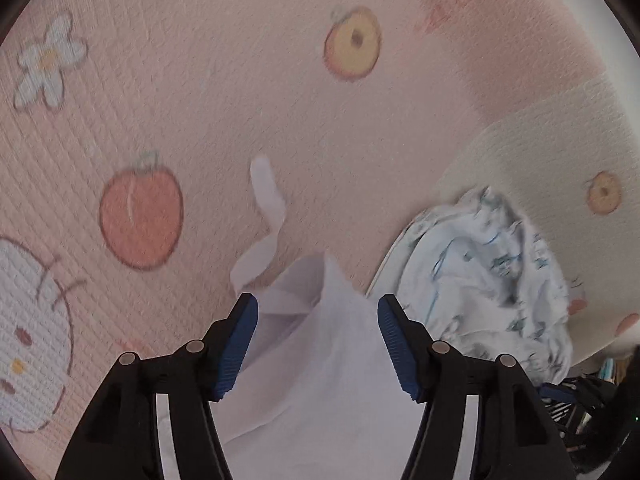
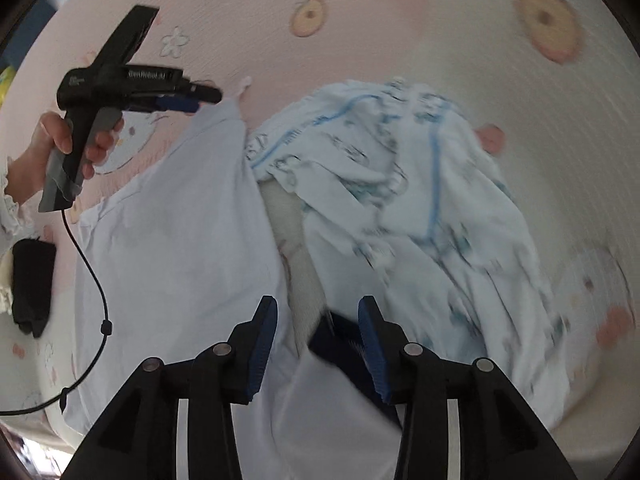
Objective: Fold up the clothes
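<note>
We see a pale lavender garment — plain, no print — beside a white garment with blue piping and small grey-blue motifs. The bedsheet under them is pink and cream, printed with peaches, flowers and a cartoon cat. Both tools are black with blue pads — left tool, right tool.

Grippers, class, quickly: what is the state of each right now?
Left gripper: open, pale lilac garment lying loose between its jaws.
Right gripper: open, holding nothing.
</note>
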`<state>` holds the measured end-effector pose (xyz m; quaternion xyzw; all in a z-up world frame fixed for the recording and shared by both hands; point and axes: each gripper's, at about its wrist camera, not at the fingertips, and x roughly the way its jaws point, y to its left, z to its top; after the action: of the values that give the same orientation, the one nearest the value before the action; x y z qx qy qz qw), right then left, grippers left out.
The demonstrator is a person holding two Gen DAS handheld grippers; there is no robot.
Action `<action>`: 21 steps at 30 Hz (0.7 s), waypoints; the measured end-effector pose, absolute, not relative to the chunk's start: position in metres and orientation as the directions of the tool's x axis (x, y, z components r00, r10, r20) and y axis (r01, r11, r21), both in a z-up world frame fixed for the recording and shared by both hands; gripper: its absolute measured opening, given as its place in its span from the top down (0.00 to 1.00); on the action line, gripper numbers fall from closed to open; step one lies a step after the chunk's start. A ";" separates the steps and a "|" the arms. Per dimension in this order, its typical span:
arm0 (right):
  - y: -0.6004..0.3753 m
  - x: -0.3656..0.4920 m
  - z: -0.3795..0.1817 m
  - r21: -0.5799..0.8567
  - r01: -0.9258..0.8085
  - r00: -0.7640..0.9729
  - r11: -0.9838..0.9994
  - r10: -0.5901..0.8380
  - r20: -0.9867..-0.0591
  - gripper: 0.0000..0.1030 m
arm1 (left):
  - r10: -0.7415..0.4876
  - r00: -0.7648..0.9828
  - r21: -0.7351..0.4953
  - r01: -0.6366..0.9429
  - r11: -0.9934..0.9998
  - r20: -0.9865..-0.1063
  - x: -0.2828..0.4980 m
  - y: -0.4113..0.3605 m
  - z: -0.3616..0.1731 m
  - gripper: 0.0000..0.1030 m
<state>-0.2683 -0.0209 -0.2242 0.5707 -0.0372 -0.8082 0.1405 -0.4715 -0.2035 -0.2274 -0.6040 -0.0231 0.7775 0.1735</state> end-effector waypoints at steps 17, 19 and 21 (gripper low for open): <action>-0.036 -0.237 -0.263 0.000 0.158 -0.300 -0.987 -0.048 -0.953 0.94 | 0.185 -0.277 -0.079 -0.355 -0.931 -0.943 -0.447 -0.158 -0.252 0.94; -0.040 -0.235 -0.263 -0.062 0.185 -0.317 -0.981 0.001 -0.948 0.95 | 0.153 -0.311 -0.023 -0.385 -0.923 -0.938 -0.444 -0.152 -0.250 0.95; -0.037 -0.233 -0.263 -0.087 0.181 -0.324 -0.980 0.025 -0.946 0.95 | 0.125 -0.338 0.022 -0.402 -0.916 -0.933 -0.441 -0.149 -0.247 0.96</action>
<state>-0.2329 -0.0370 -0.2626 0.5795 0.0886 -0.8087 0.0483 -0.4412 -0.1494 -0.2472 -0.5519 0.1252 0.8082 0.1630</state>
